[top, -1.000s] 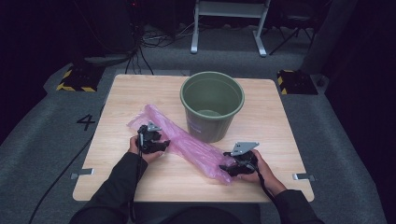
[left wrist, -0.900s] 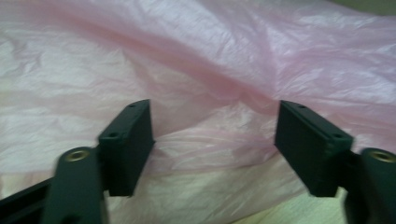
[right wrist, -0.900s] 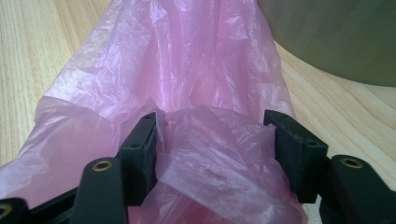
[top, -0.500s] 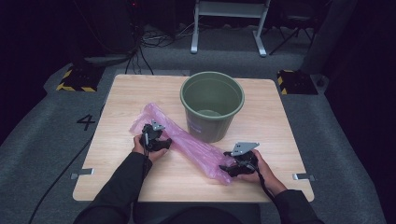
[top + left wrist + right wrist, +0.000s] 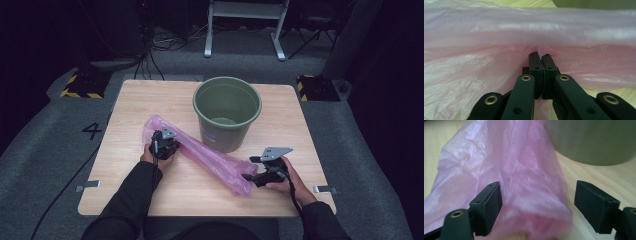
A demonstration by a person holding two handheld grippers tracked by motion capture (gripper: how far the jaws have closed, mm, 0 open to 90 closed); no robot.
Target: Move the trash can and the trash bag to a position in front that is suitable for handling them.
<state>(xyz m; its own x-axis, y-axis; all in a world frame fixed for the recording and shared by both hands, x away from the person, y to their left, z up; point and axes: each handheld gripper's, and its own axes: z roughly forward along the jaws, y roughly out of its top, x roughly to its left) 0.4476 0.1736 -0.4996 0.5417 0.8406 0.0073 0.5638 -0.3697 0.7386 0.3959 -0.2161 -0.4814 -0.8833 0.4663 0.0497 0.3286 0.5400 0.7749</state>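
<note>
Progress looks early — the pink bag point(image 5: 207, 156) lies stretched flat and slantwise across the wooden table point(image 5: 130, 100), just in front of the green bucket point(image 5: 227, 112), and none of it is inside or over the bucket's rim yet. From the high view, the left gripper point(image 5: 163, 144) sits on the bag's far left end, while the right gripper point(image 5: 256, 174) hovers at its near right end. Through the left gripper view, the jaws have just been closing and now meet tight on a pinch of the bag point(image 5: 499, 50), the film puckered where the fingertips point(image 5: 534, 56) bite it. Through the right gripper view, the jaws have just been opening and stand wide apart with the bag's point(image 5: 524, 175) end loose between them; the pads point(image 5: 490, 195) do not clamp it, though film brushes one. So one end is caught, the other is let go. What seems left, as a judgement: grasp that free end again, spread the bag's mouth, lift it and fit it into the bucket point(image 5: 594, 142).
</note>
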